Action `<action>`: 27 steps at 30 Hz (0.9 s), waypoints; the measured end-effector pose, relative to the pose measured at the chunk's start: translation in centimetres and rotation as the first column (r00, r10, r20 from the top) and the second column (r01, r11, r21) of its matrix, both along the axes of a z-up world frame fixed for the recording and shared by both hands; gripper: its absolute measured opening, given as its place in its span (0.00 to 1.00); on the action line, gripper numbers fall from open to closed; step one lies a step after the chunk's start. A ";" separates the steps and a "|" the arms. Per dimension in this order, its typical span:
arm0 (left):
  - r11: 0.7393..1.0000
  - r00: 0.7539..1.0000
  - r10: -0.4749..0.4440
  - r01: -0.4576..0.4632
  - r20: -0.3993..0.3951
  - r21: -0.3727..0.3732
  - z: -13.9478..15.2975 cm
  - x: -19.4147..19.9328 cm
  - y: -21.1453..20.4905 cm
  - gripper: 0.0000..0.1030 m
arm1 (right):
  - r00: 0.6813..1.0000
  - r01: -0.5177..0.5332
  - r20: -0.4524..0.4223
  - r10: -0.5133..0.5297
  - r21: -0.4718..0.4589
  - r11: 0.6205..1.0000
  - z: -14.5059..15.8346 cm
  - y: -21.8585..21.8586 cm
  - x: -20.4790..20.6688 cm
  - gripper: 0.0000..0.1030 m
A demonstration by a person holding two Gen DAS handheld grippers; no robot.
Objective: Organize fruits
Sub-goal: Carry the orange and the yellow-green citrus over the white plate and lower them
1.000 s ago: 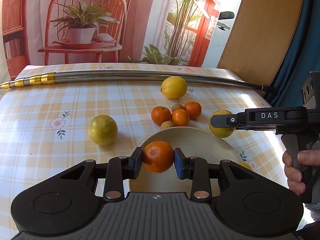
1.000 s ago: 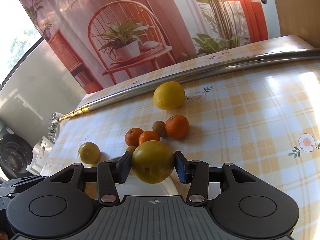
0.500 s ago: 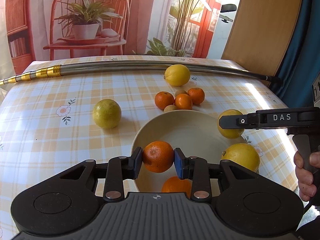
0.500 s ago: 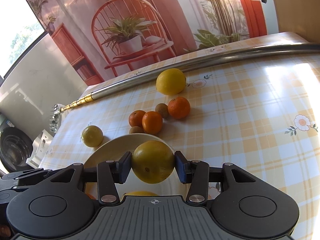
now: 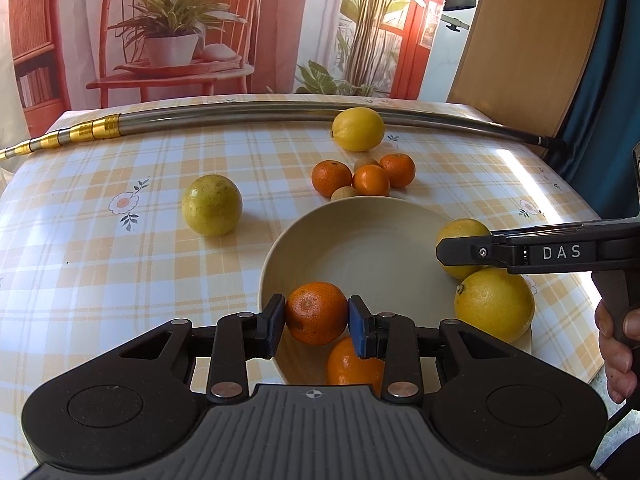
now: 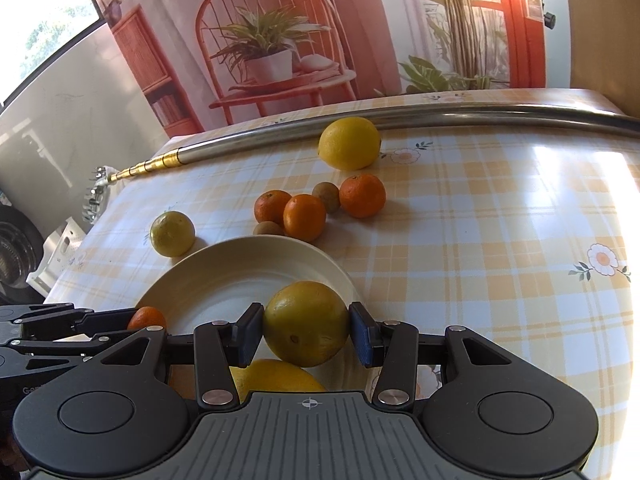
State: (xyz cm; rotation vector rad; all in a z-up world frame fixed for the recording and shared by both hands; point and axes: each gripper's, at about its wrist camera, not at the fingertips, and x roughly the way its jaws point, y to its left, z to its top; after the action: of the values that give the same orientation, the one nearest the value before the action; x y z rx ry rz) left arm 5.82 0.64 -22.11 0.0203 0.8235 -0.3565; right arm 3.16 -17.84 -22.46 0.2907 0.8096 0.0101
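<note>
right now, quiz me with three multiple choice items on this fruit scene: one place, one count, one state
1. Where does the metal pole lie?
A. along the table's far edge
B. inside the bowl
C. under the table

2. How many small oranges sit in the cluster beyond the bowl?
A. one
B. three
C. six

3. What are the left tongs doing?
A. open and empty
B. shut on an orange
C. shut on a lemon

Answers: 1 A, it runs behind the lemon. 2 B, three small oranges lie grouped there. 3 B, both pads press the orange.
</note>
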 end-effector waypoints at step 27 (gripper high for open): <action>1.000 0.999 0.026 -0.026 0.027 0.016 -0.2 -0.5 -0.5 0.36 | 0.999 -0.040 -0.012 0.038 -0.150 0.988 0.3 1.6 -0.2 0.42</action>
State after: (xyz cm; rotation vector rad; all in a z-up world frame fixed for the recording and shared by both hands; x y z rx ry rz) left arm 5.33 0.15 -22.27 0.0294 0.7999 -0.3241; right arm 2.91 -16.25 -22.20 0.1327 0.8208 -0.0153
